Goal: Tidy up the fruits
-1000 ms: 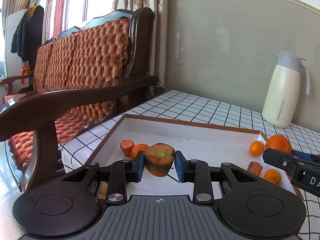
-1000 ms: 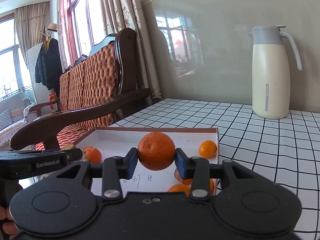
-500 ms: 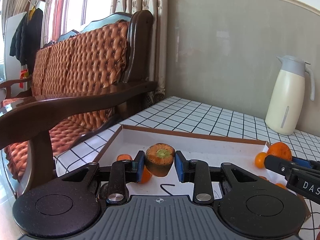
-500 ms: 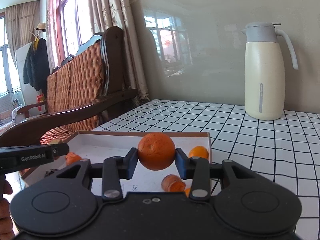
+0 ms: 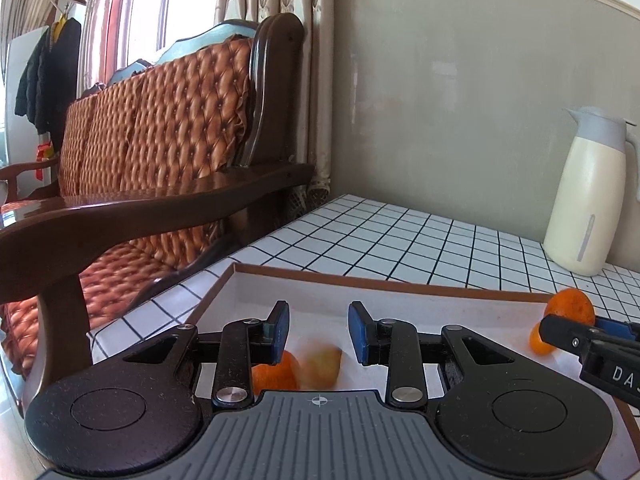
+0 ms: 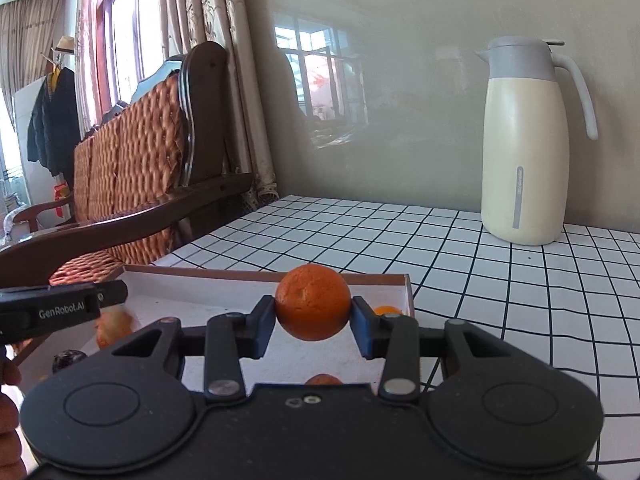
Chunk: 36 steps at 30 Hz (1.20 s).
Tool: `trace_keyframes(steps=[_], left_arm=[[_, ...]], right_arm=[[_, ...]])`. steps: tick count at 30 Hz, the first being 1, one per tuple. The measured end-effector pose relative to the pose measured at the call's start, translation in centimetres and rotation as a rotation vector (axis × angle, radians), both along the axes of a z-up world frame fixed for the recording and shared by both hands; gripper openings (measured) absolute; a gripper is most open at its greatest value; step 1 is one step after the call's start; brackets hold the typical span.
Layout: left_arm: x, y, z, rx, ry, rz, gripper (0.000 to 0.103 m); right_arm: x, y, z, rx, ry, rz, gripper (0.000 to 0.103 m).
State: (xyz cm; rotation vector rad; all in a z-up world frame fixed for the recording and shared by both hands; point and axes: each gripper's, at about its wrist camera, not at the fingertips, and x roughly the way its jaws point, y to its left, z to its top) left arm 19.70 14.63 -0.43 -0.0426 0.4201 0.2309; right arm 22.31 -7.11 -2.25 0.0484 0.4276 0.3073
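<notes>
1. The left gripper (image 5: 318, 322) hovers low over the near part of a shallow white tray (image 5: 400, 280) with a brown rim. Its blue pads stand a modest gap apart with nothing between them.
2. Just below that gap, inside the tray, sits a blurred yellowish-orange piece (image 5: 322, 364). I cannot tell what it is. A small orange fruit (image 5: 276, 372) lies just beside it, partly hidden behind the left finger.
3. The right gripper (image 6: 313, 320) is over the tray's right end. A large orange (image 6: 312, 306) sits between its pads and touches both, while the jaws are opening. It is above the tray floor, near the far rim.
4. Under and beyond that orange, more orange pieces lie in the tray: one near (image 6: 323, 379) and one by the right wall (image 6: 386, 310). In the left wrist view another small orange (image 5: 538, 338) shows beside the right gripper's finger.
5. At the left edge of the right wrist view, a person's fingers (image 6: 8, 400) are partly visible. A dark round item (image 6: 68, 360) is near them, too unclear to identify.
6. The tray rests on a white tablecloth (image 6: 480, 280) with a black grid.
7. Well beyond the tray, a cream jug (image 6: 524, 140) with a grey lid stands upright near the wall.
8. To the left of the table is a wooden sofa (image 5: 180, 120) with tufted orange cushions.
9. Farthest off, a dark coat (image 5: 44, 80) hangs by the window.
</notes>
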Motion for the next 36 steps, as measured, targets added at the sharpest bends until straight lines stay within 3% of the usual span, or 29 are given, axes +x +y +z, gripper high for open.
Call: trace_keyframes(steps=[1, 2, 3, 4, 10, 17, 36], left_arm=[[0.3, 0.1, -0.1, 0.004, -0.002, 0.010, 0.041], [0.7, 0.2, -0.2, 0.013, 0.016, 0.026, 0.061], [1.1, 0.2, -0.1, 0.019, 0.058, 0.052, 0.100], [1.0, 0.2, 0.2, 0.037, 0.053, 0.080, 0.103], [-0.1, -0.4, 1.9, 0.088, -0.062, 0.081, 0.103], [-1.2, -0.8, 1.8, 0.119, -0.041, 0.077, 0.103], [-15.1, -5.9, 7.3, 0.059, -0.026, 0.039, 0.103]], right_arm=[[0.1, 0.2, 0.1, -0.015, 0.001, -0.014, 0.059], [-0.2, 0.1, 0.3, -0.009, -0.022, -0.039, 0.089], [-0.9, -0.1, 0.8, 0.010, -0.076, -0.058, 0.098], [-1.7, -0.3, 1.4, 0.018, -0.124, -0.074, 0.097], [-3.9, -2.0, 3.6, 0.087, -0.235, -0.046, 0.097], [-5.6, -3.5, 4.3, 0.101, -0.228, 0.009, 0.097], [-17.4, -7.7, 7.9, 0.106, -0.214, 0.011, 0.097]])
